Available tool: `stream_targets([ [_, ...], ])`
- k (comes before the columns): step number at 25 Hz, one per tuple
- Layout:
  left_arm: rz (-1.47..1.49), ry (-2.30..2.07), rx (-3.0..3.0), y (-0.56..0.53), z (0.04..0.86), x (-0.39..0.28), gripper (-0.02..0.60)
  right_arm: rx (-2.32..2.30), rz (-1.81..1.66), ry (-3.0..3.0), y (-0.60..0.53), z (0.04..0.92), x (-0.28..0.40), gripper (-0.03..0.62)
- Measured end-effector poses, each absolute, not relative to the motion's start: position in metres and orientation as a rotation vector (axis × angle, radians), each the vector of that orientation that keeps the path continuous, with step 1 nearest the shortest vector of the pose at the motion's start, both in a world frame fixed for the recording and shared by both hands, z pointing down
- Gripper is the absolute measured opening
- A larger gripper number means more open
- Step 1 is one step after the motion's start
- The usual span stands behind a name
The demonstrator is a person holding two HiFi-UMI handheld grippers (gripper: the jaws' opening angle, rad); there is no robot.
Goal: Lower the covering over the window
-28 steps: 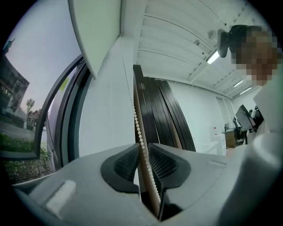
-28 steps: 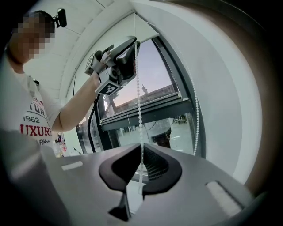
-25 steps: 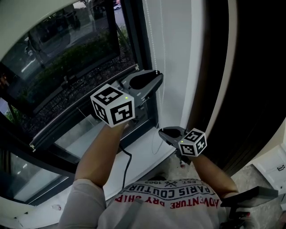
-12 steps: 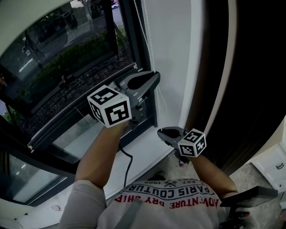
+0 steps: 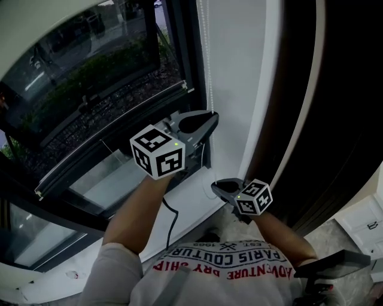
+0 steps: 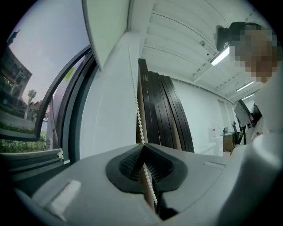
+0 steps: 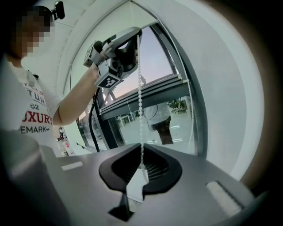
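A white bead chain [image 5: 206, 48] hangs down the white wall strip beside the dark window frame. My left gripper [image 5: 210, 116] is shut on it, and its jaws have just been closing round it. In the left gripper view the chain [image 6: 138, 114] runs down into the meeting pads. Lower down, my right gripper [image 5: 214, 184] is shut on the same chain [image 7: 141, 110], with a white connector piece [image 7: 135, 187] behind its pads. The left gripper [image 7: 121, 48] shows above it in the right gripper view. The pale blind [image 5: 36, 18] shows at the top left.
The dark window frame [image 5: 185, 72] stands just left of the chain, with a white sill [image 5: 179, 209] below. Dark panels [image 5: 335, 119] fill the right side. A black cable [image 5: 170, 221] hangs from my left forearm.
Both grippers have sunk lower along the window frame. The left gripper's jaws have closed on the bead chain.
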State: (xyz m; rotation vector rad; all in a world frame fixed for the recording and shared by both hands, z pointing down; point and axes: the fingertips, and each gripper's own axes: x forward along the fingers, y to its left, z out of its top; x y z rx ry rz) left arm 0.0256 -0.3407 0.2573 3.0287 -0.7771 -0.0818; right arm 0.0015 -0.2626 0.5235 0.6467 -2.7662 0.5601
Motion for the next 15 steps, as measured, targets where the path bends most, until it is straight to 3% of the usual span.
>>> stream_targets([
  [15,0.020,-0.815,2.949,-0.338,0.327,0.015,0.006,0.602,0.761,-2.629,-0.243,0.585,0.002,0.018],
])
